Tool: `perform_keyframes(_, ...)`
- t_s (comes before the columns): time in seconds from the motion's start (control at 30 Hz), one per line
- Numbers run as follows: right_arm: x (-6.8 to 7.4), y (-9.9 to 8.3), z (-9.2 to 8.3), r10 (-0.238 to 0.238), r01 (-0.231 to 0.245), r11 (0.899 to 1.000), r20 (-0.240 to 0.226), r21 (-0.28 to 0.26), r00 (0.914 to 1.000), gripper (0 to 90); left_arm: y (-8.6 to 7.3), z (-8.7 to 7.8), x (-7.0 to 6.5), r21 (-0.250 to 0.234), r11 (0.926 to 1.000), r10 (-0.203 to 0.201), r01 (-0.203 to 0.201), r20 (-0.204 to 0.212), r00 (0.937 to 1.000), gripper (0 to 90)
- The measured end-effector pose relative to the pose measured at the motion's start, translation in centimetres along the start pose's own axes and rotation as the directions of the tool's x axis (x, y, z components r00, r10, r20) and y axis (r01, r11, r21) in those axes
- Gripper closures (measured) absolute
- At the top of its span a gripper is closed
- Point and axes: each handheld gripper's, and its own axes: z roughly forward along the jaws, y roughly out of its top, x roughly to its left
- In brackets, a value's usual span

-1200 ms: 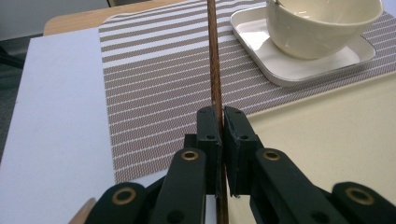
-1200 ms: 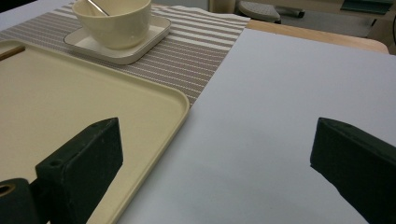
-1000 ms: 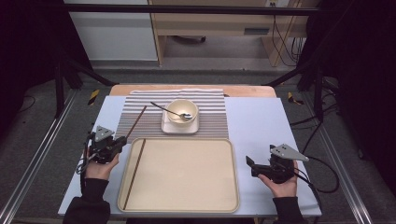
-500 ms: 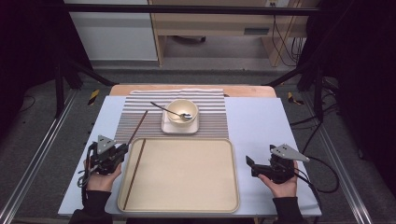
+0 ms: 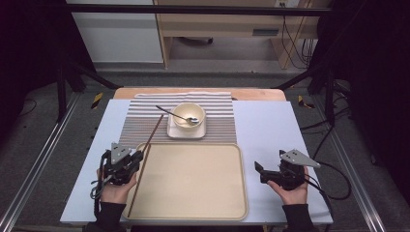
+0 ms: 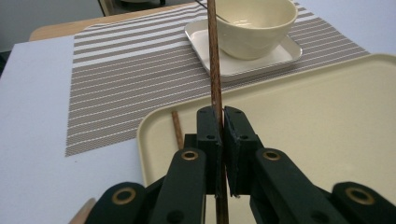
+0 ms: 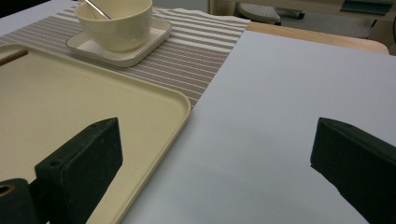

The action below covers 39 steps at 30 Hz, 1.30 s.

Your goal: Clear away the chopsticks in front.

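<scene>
With our left gripper point(image 6: 223, 135) clamped on the chopstick point(image 6: 213, 56), we should lower it level beside its mate point(image 6: 177, 129) at the tray's point(image 5: 241, 164) nine o'clock edge.

Tray point(image 5: 193, 193): landmark, cream, flat bed mostly bare and passable. Along its left inner edge lies one chopstick point(image 5: 137, 183); a second chopstick point(image 5: 153, 129) slants from the tray's far-left corner out over the striped mat point(image 5: 140, 121), pinched in the left gripper point(image 5: 137, 157) just left of the tray. Beyond the tray's far rim stand a bowl point(image 5: 188, 115) with a spoon point(image 5: 176, 115) on a square saucer point(image 5: 186, 131). Right of the tray the table point(image 5: 270, 125) lies bare, save the right gripper point(image 5: 258, 171), jaws wide, near the right rim.
</scene>
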Motion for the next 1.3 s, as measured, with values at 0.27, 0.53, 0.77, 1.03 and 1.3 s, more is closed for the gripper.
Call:
perform_keyframes(0.27, -0.1, 0.1, -0.2, 0.009, -0.009, 1.000, -0.004, -0.010, 1.0000, 2.6, -0.3, 0.6, -1.8, 0.012, 0.9999, 0.010, -0.010, -0.007, 0.9999, 85.1)
perform_keyframes(0.53, 0.0, 0.0, -0.1, 0.006, -0.006, 1.000, -0.005, -0.003, 1.0000, 2.6, -2.2, 0.9, -2.7, 0.002, 0.9993, -0.038, 0.038, 0.006, 0.9993, 85.1)
perform_keyframes(0.77, 0.0, 0.0, 0.0, 0.004, -0.004, 1.000, -0.010, 0.000, 0.9999, 2.7, -4.9, 0.9, -2.5, 0.017, 0.9965, -0.081, 0.081, -0.008, 0.9967, 85.1)
perform_keyframes(1.03, 0.0, 0.0, 0.0, 0.001, 0.000, 1.000, -0.006, 0.002, 1.0000, 2.7, -6.9, 0.7, -2.5, 0.048, 0.9951, -0.084, 0.086, -0.035, 0.9958, 85.1)
perform_keyframes(1.3, 0.1, -0.1, 0.2, -0.001, 0.001, 1.000, -0.006, 0.009, 1.0000, 2.6, -8.3, 0.1, -2.2, 0.069, 0.9926, -0.098, 0.101, -0.044, 0.9942, 85.1)
